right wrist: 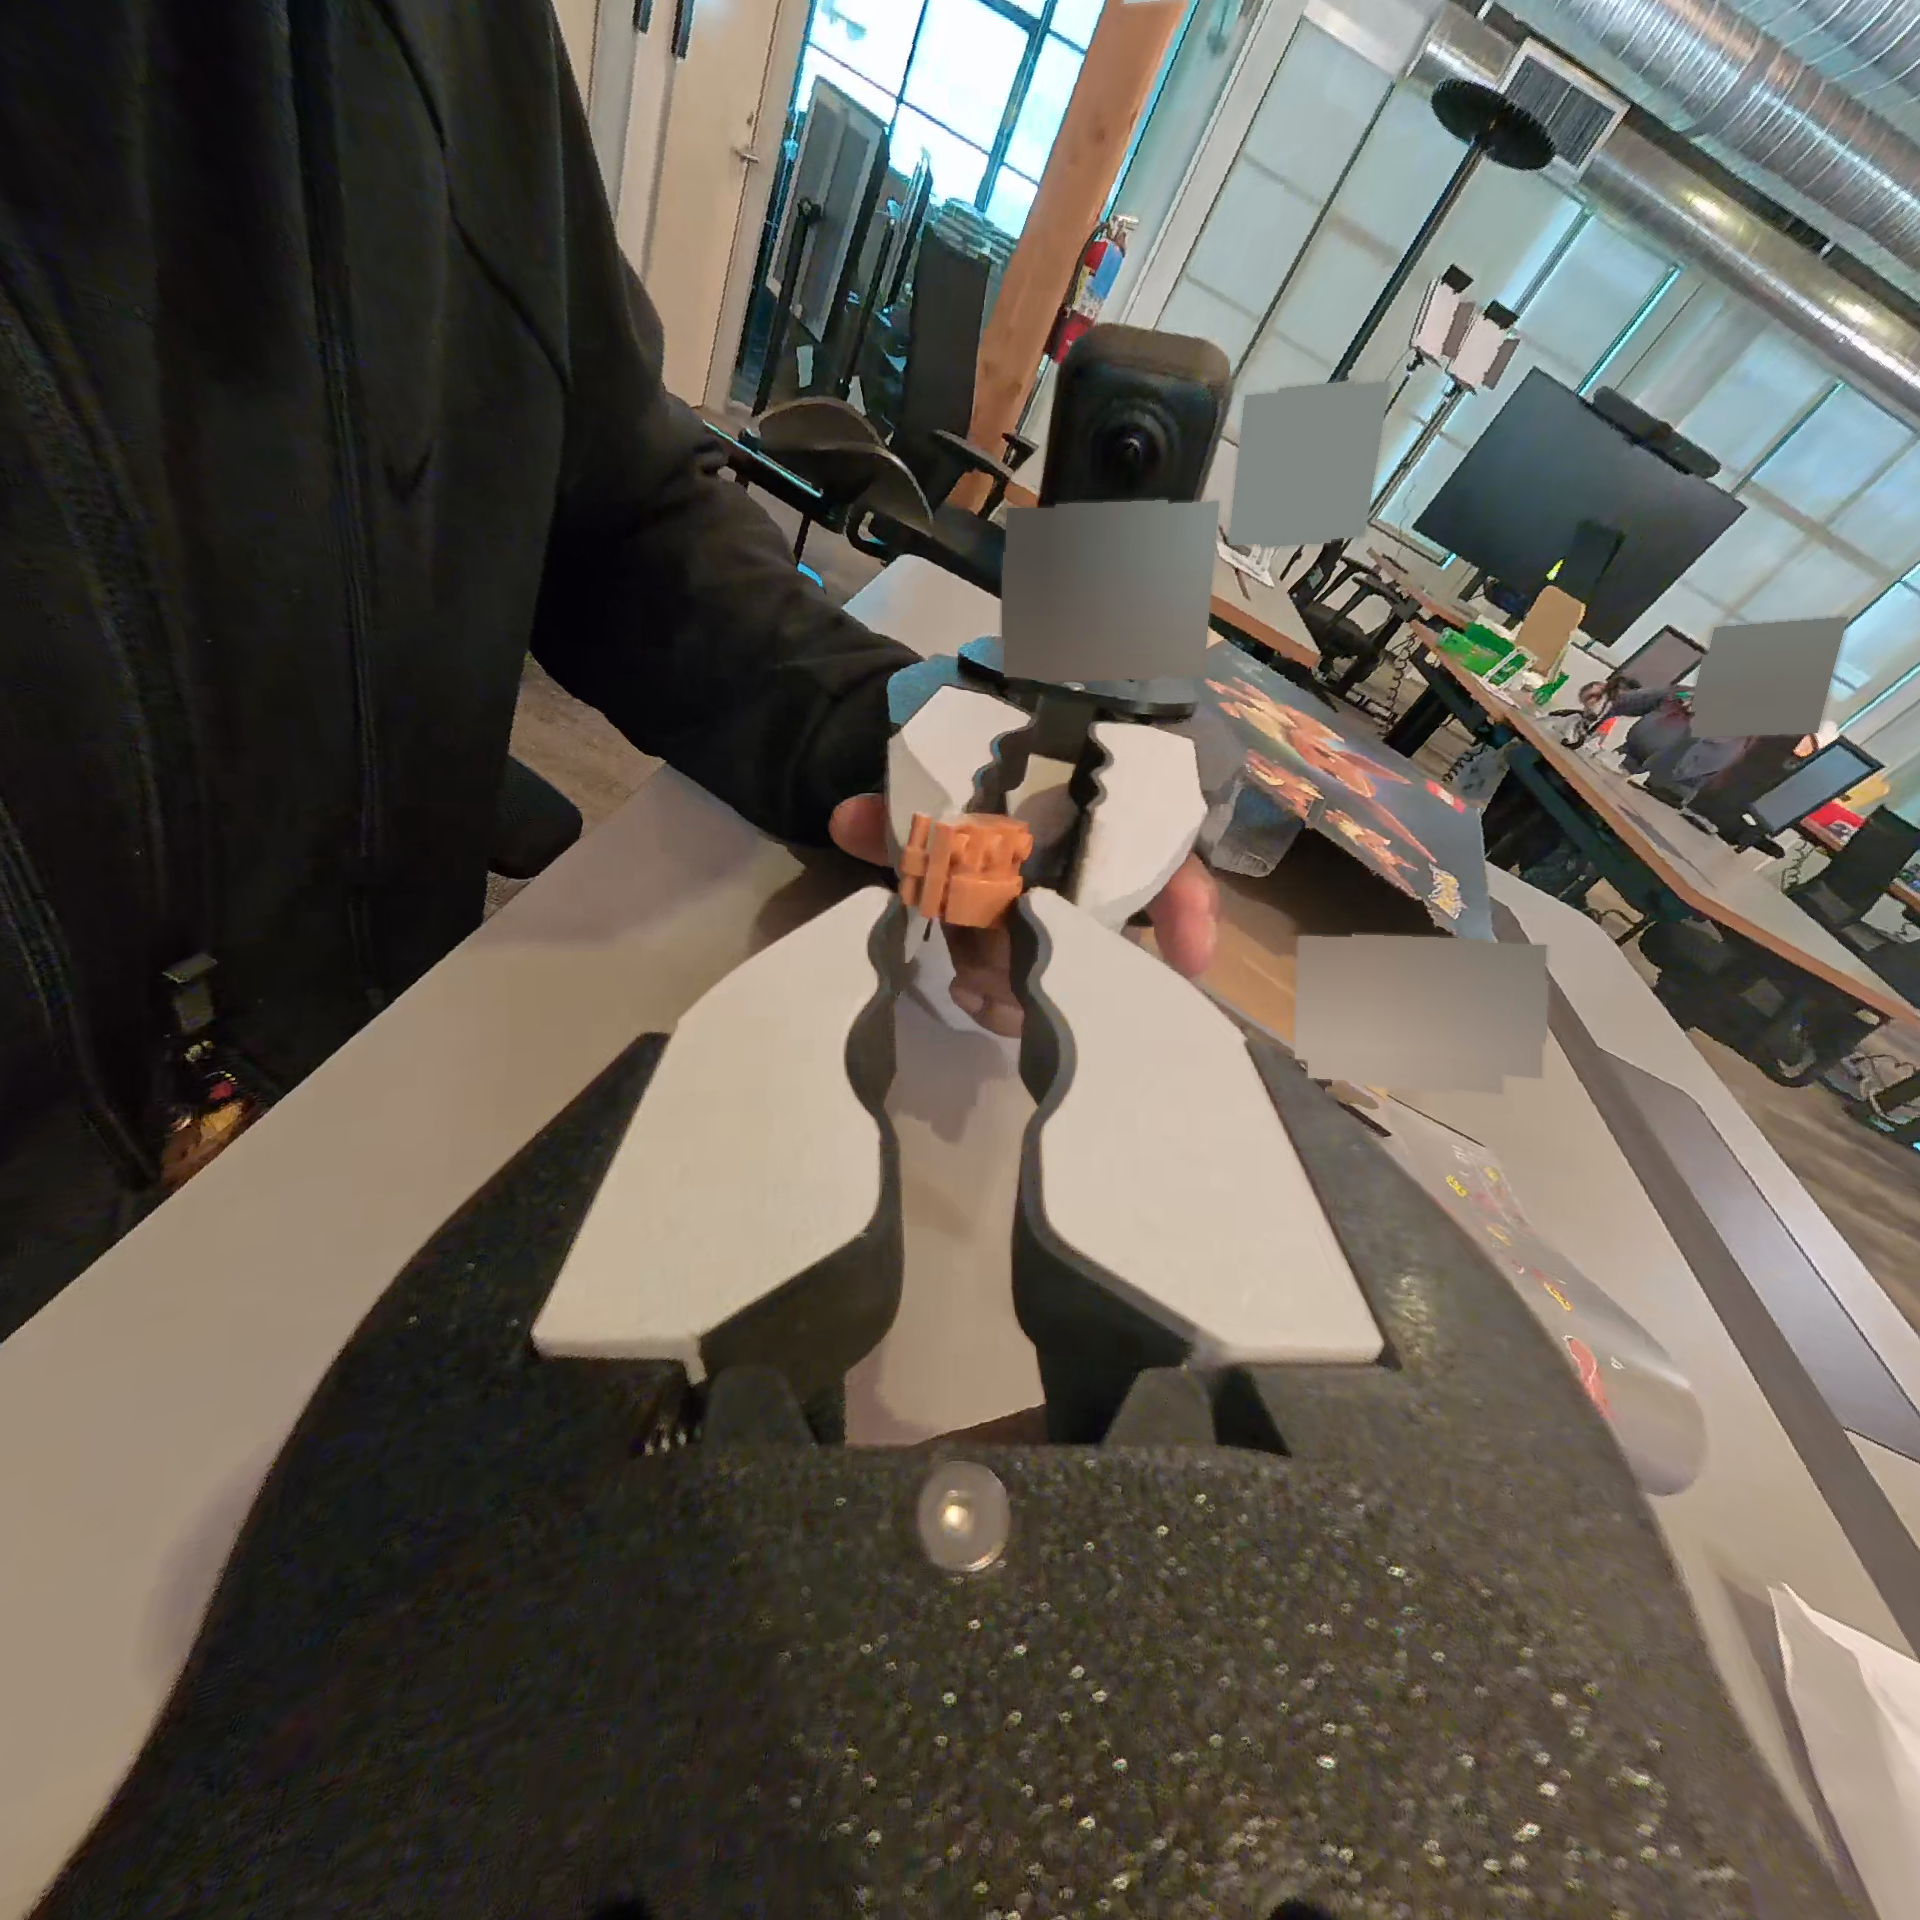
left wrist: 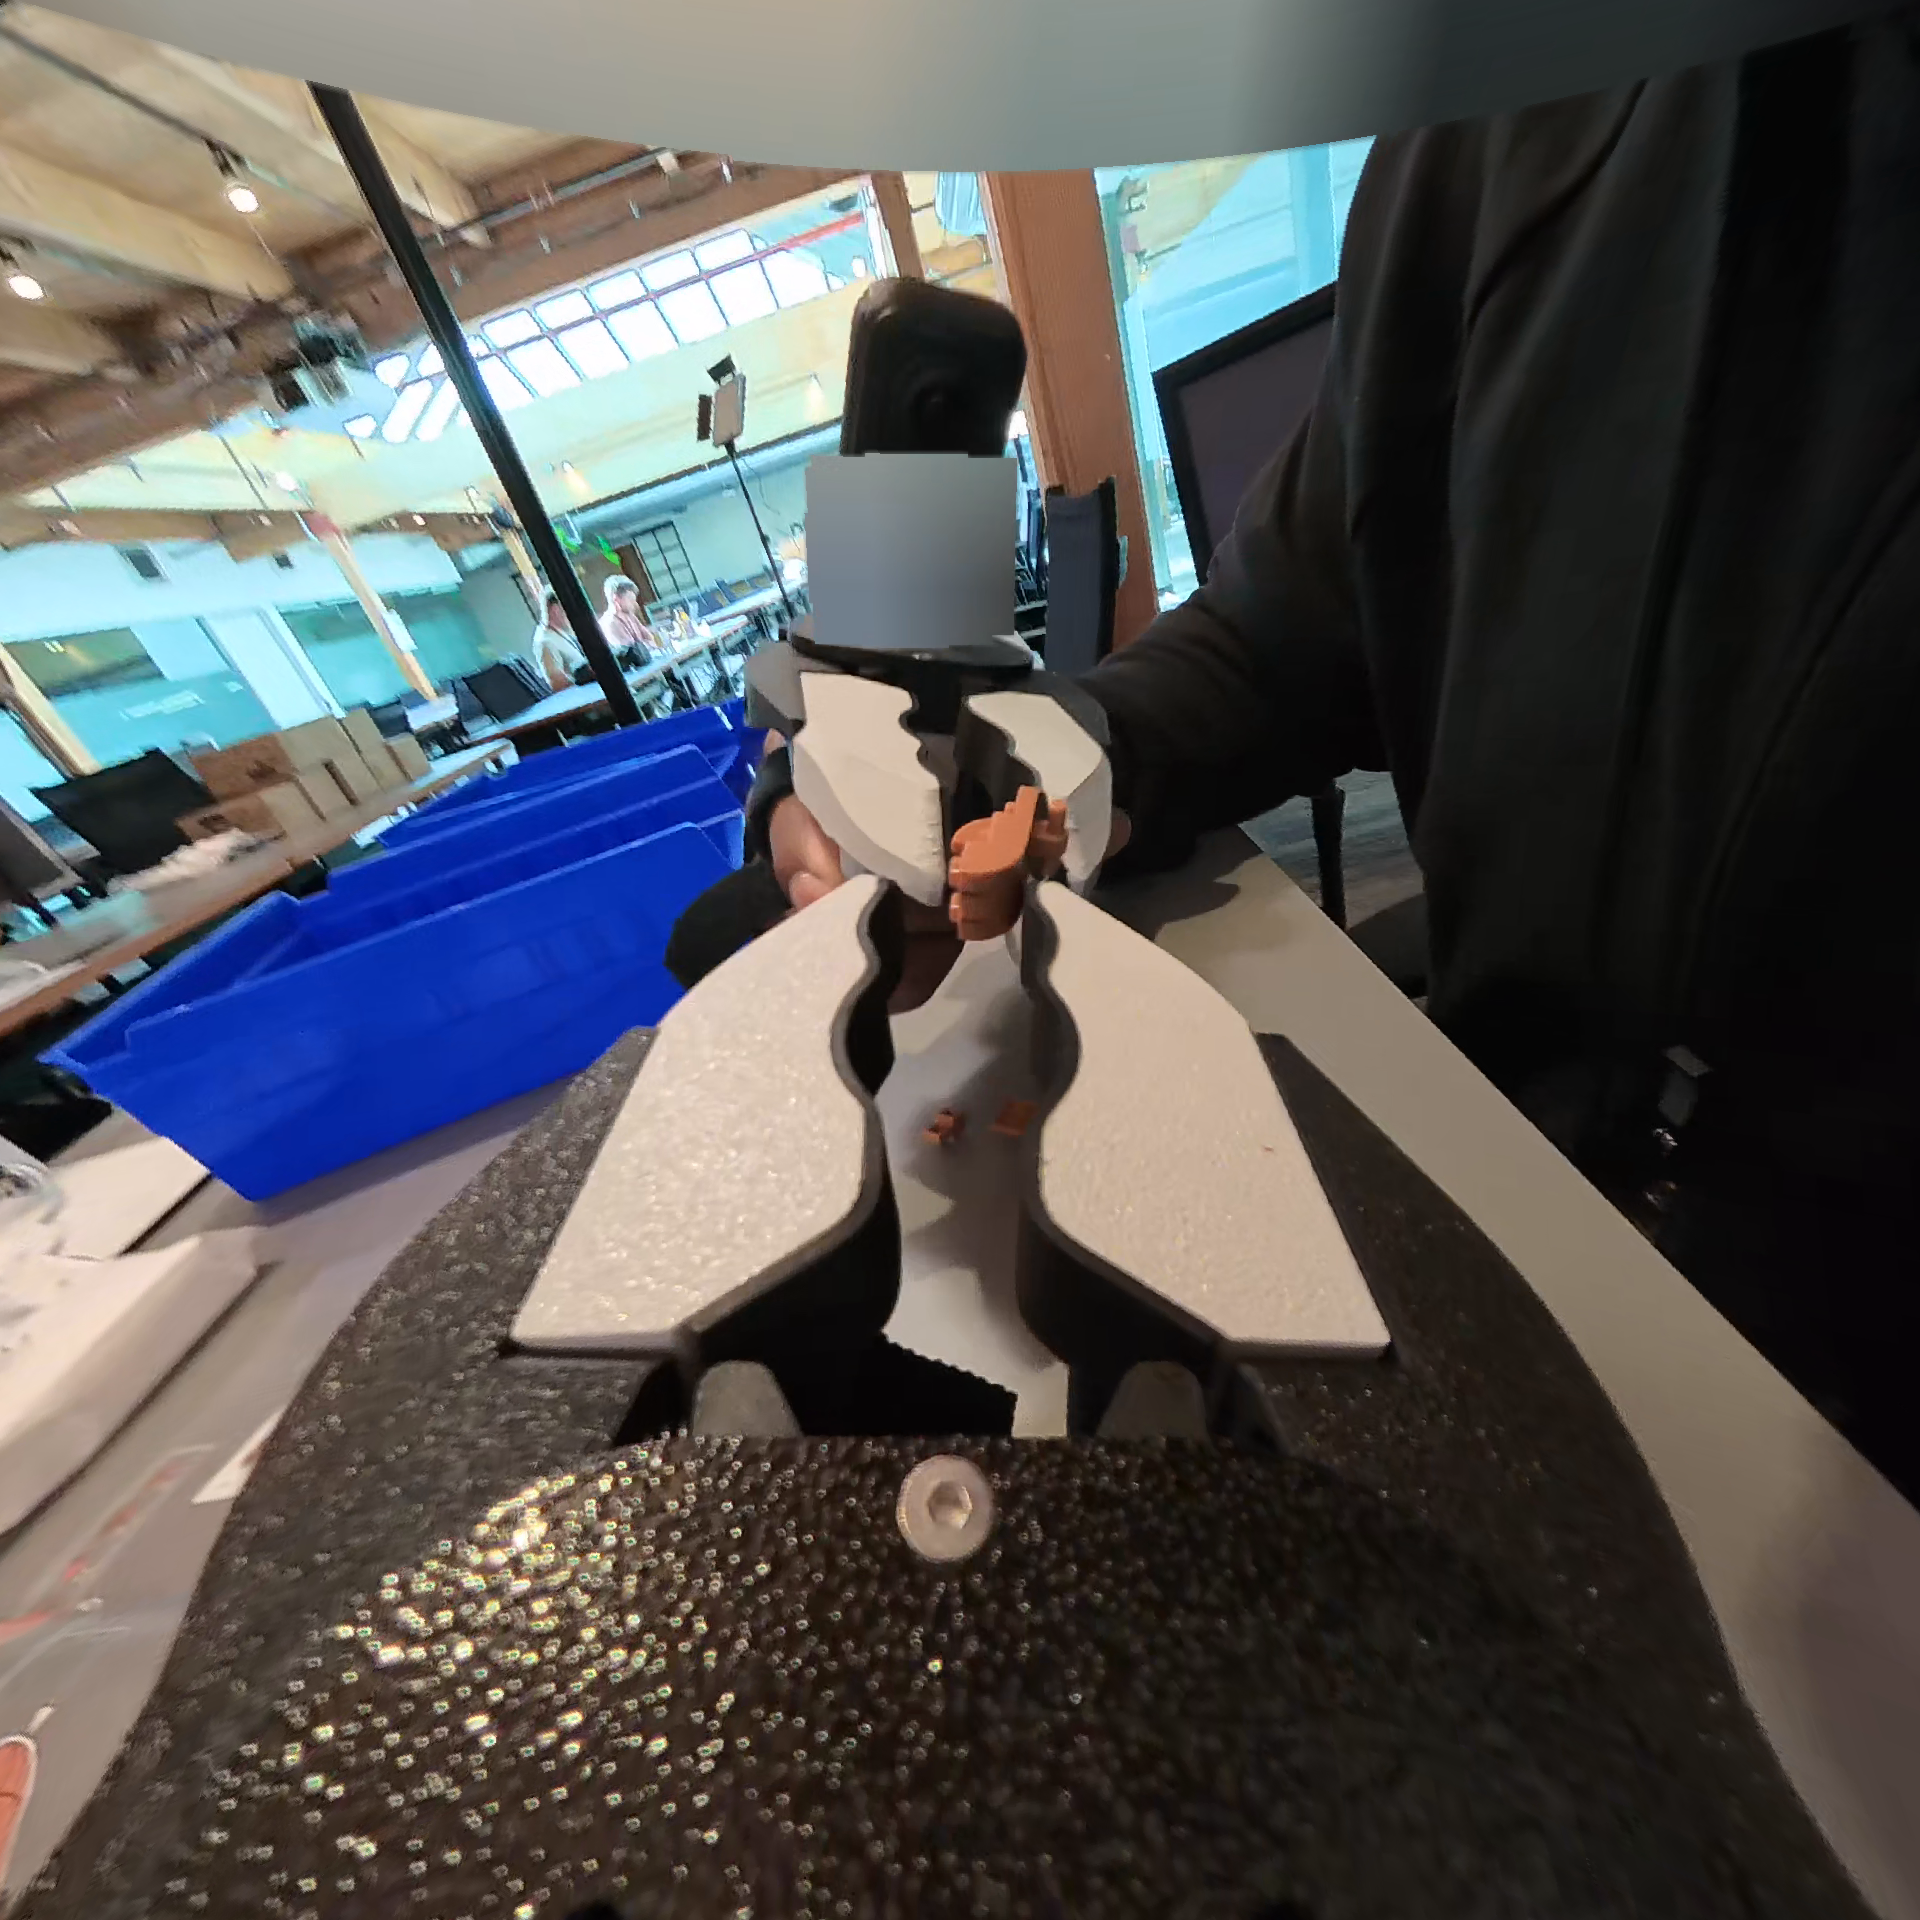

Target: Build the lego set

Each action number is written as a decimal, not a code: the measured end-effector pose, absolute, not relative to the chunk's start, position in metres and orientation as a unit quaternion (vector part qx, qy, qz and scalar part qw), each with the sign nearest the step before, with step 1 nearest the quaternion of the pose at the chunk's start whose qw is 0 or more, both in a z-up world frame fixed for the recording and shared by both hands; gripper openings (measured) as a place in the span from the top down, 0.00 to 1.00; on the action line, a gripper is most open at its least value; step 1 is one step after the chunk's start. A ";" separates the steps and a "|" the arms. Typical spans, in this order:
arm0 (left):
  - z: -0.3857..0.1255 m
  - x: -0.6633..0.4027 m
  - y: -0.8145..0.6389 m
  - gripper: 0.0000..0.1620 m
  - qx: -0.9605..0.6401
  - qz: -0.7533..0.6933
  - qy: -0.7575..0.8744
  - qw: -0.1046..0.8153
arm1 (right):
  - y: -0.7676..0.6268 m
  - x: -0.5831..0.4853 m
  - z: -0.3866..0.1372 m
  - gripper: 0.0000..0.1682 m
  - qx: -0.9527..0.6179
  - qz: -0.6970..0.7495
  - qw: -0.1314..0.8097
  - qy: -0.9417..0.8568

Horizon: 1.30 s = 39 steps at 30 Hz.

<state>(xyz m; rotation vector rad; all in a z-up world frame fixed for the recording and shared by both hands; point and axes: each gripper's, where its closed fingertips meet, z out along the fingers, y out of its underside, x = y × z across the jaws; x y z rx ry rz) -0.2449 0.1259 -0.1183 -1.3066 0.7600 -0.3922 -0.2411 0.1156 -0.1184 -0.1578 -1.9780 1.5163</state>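
Above the grey table [left wrist: 1299,966], the 2 grippers meet tip to tip: the right gripper [left wrist: 997,842] pinches the orange lego assembly [left wrist: 1003,862] between nearly closed fingers, while the left gripper [left wrist: 956,914] stands slightly parted, its tips just beside that assembly, and 2 small orange pieces [left wrist: 977,1124] lie on the table below.

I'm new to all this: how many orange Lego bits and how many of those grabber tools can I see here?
Orange Lego assembly, held up where the two tools meet: 1
Loose orange pieces on the table: 2
Grabber tools, the left gripper and the right gripper: 2
Total: 5
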 end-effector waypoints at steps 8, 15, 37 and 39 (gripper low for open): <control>-0.114 -0.244 0.126 0.90 -0.573 -0.151 0.341 0.730 | 0.117 -0.244 -0.117 0.89 -0.057 0.575 0.336 -0.744; -0.114 -0.244 0.124 0.92 -0.572 -0.146 0.349 0.727 | 0.116 -0.244 -0.117 0.88 -0.051 0.571 0.345 -0.743; -0.114 -0.244 0.126 0.92 -0.576 -0.137 0.345 0.729 | 0.117 -0.246 -0.118 0.89 -0.056 0.559 0.347 -0.751; -0.113 -0.247 0.128 0.92 -0.578 -0.134 0.337 0.731 | 0.118 -0.249 -0.117 0.88 -0.064 0.554 0.360 -0.748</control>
